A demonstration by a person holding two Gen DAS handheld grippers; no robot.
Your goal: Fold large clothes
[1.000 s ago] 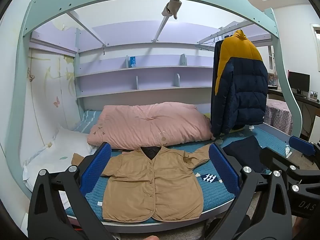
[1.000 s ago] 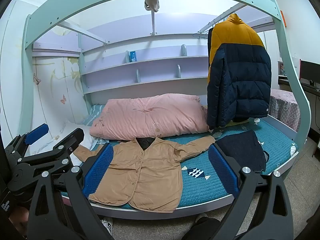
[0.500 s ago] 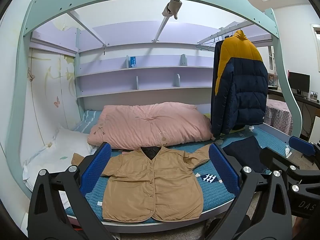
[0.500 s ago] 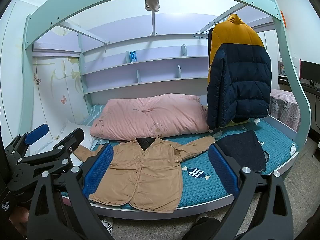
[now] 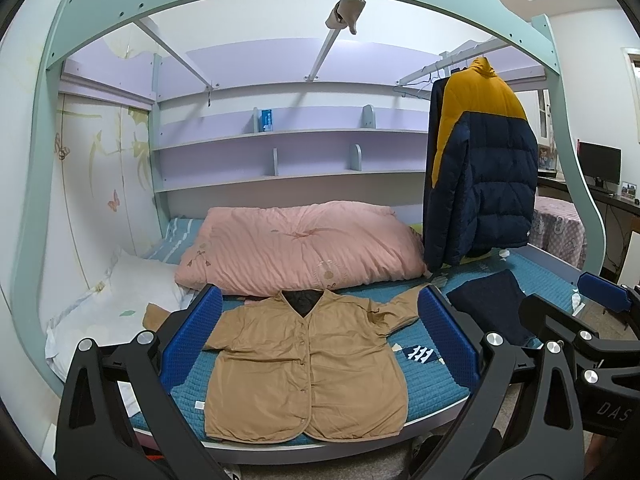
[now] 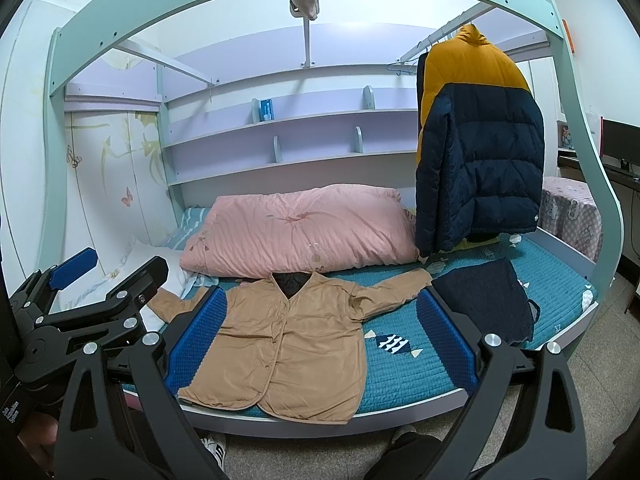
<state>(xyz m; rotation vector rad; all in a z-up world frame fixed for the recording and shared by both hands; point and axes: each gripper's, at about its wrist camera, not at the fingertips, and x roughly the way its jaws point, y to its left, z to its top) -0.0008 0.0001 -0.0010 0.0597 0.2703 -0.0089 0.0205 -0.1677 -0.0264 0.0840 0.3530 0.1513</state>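
Nothing has moved since the earlier frames: left gripper (image 5: pixel 319 344) and right gripper (image 6: pixel 322 340) hover spread wide, empty, before the tan button-front jacket (image 5: pixel 306 364) lying flat at lower centre on the teal bed mat (image 5: pixel 432 384). Thin fabric could bunch or slide off the mat's edge. Partial "DAS" shows lower right

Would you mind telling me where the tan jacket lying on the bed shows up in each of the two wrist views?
Left wrist view: the tan jacket lies flat at lower centre, between the open left gripper's blue pads.
Right wrist view: the tan jacket sits lower centre-left, toward the left pad of the open right gripper.
Shared landmark: the pink duvet lies just behind its collar in both.
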